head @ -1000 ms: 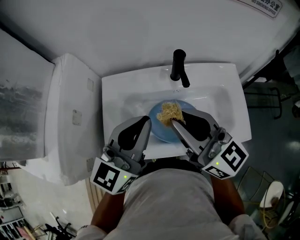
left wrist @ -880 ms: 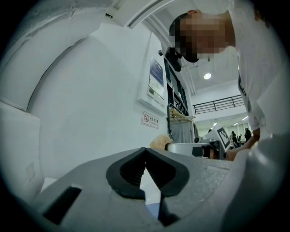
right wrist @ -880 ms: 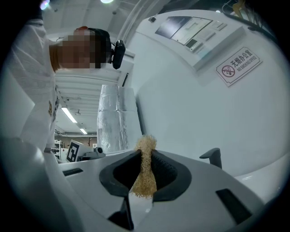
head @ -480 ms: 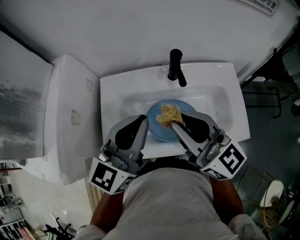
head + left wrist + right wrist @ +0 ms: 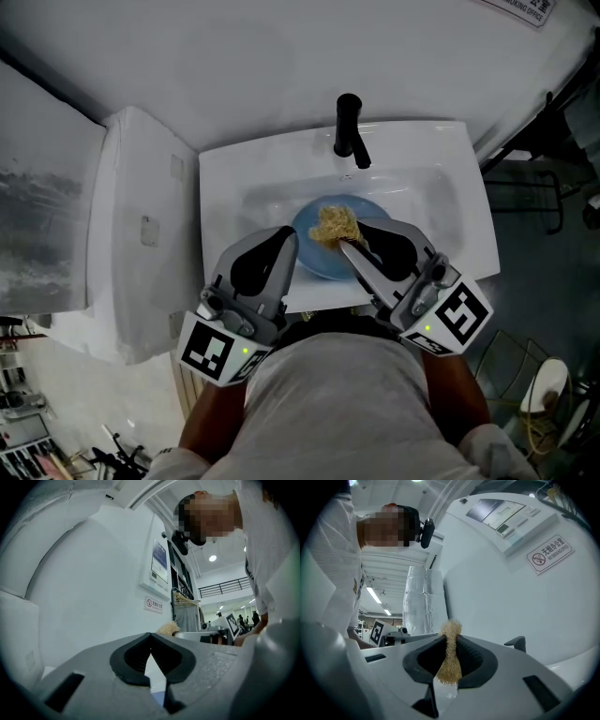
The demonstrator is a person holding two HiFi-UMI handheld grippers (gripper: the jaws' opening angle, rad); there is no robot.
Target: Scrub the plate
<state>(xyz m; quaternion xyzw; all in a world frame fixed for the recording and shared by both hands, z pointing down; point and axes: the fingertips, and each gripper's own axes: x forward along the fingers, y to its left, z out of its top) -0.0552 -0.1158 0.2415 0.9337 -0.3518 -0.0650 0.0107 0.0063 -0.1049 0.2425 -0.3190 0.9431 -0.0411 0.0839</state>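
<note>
A no-smoking sign [image 5: 549,555] on the white wall [image 5: 487,597] shows a red crossed circle, Chinese characters and "NO SMOKING OFFICE". The wall poster [image 5: 159,566] is too small to read. Black-and-white square codes mark the cubes of the left gripper [image 5: 287,234] and right gripper [image 5: 343,242]

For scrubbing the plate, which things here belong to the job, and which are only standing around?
Job:
- blue plate in the sink
- tan scrub pad, held in the right tool, on the plate
- left tool, shut, at the plate's edge
- black faucet

Standing around:
- white cabinet beside the sink
- no-smoking sign
</note>
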